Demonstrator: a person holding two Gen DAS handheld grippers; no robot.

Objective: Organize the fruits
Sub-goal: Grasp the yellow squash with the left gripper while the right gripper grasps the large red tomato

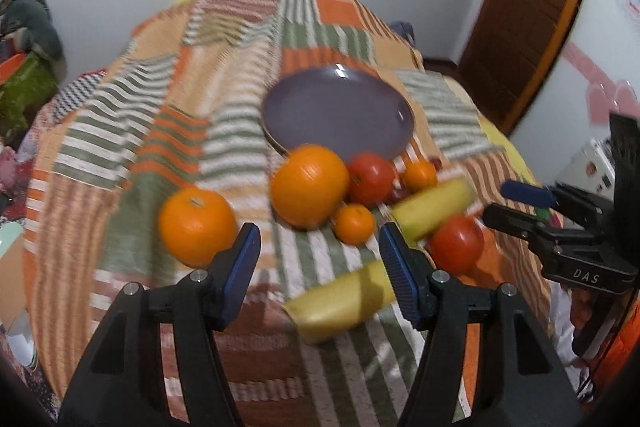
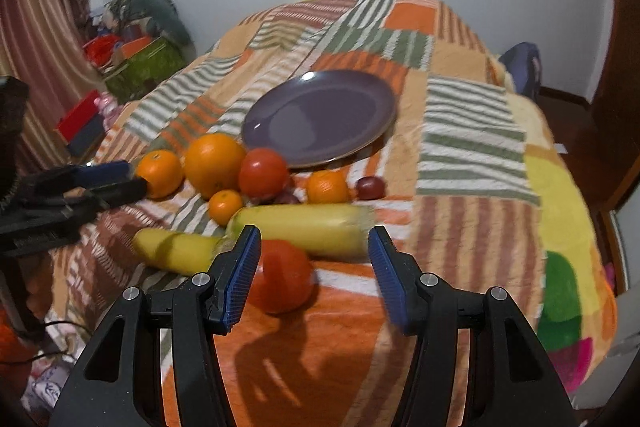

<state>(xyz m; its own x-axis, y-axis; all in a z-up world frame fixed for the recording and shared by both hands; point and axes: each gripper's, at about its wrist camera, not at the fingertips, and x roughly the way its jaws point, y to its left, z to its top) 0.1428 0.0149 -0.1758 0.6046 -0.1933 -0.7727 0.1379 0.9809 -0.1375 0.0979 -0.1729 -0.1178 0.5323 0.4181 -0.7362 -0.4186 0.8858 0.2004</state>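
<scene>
Left gripper (image 1: 318, 247): jaws apart, grasping nothing, poised above the striped orange-and-green patchwork bedspread (image 1: 120, 131) between a large orange (image 1: 196, 225) on the left and the nearer yellow banana (image 1: 340, 301).

Right gripper (image 2: 314, 255): released, empty, a round red tomato (image 2: 282, 277) just beyond its left pad.

Fruit lies loose on the bed, near side of an empty purple ceramic plate (image 2: 320, 117).

Risk, as judged: round fruit may roll on the soft, uneven bedspread if nudged by a pad; the 2 grippers work close together and could collide.

Count: 2 large oranges, 2 small mandarins, 2 tomatoes, 2 bananas, 1 small dark-red fruit (image 2: 370, 187), 1 plate.
</scene>
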